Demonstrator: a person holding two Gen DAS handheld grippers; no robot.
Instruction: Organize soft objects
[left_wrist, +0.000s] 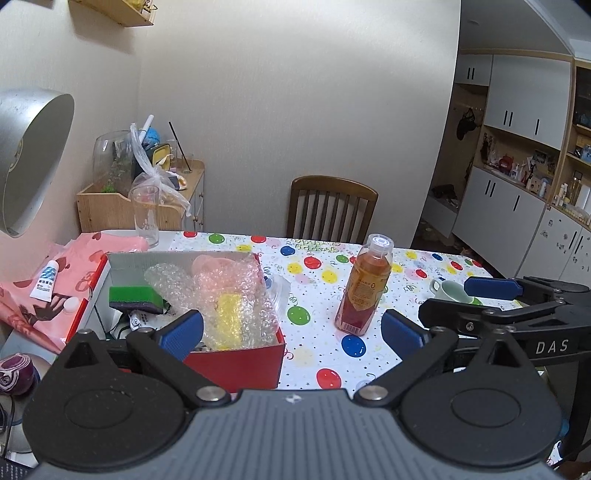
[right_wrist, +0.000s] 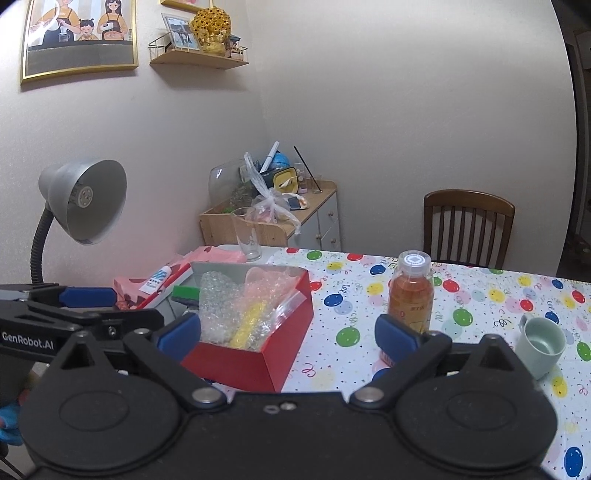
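A table with a balloon-pattern cloth (left_wrist: 317, 354) stands in a room corner, a chair behind it. The red box (left_wrist: 236, 360) holding the sponge (left_wrist: 135, 295) and bubble wrap (left_wrist: 236, 295) lies ahead-left of both grippers. The left gripper (left_wrist: 291, 330) is nearer to it, with its left finger over the box; its jaws stand wide and empty. The right gripper (right_wrist: 288, 332), also spread and empty, has the bottle (right_wrist: 410, 295) just beyond its right finger.
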